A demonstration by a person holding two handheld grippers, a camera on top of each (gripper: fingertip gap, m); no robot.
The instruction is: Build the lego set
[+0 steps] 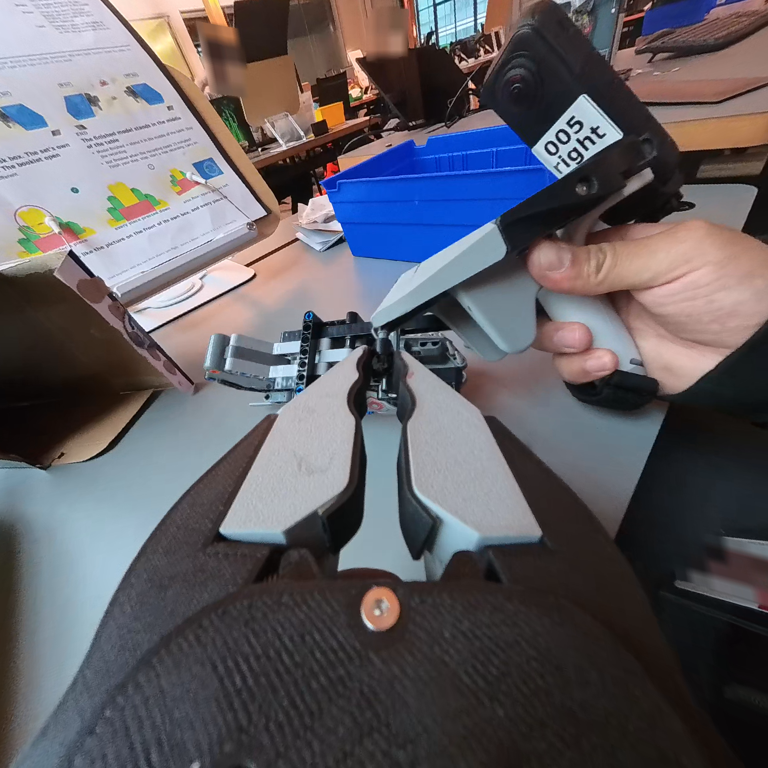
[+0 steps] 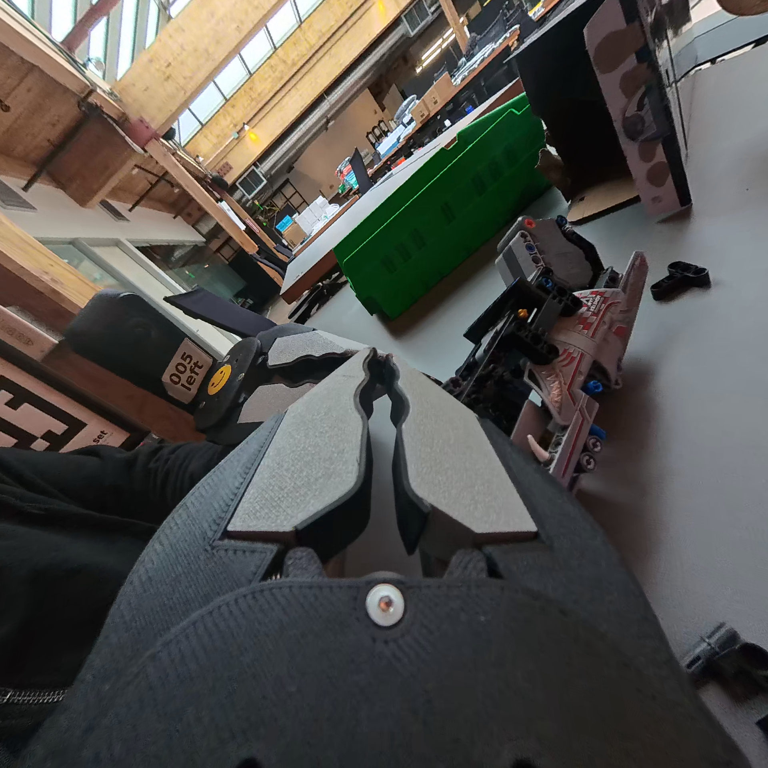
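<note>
The grey and black lego model (image 1: 266, 357) lies on the grey table (image 1: 519, 374). My left gripper (image 1: 383, 360) is shut on the model's dark middle part. My right gripper (image 1: 379, 330) comes down from the upper right, held by a hand (image 1: 648, 299), and is shut on a small black pin (image 1: 381, 343) right above the left fingertips. In the right wrist view my right gripper (image 2: 380, 360) is pinched together at the tips. The left gripper's fingers (image 2: 291, 345) sit just behind it. The model (image 2: 573, 340), with red and white patterned panels, lies to the right.
A blue bin (image 1: 415, 199) stands behind the model. An instruction display (image 1: 124, 137) and an open cardboard box (image 1: 62, 353) are at the left. A green bin (image 2: 436, 216), a loose black piece (image 2: 679, 276) and another black piece (image 2: 715, 654) lie on the table. The grippers are tip to tip, or close to it. The black piece (image 2: 715, 654) is about equally far from each gripper, around 15 centimeters.
</note>
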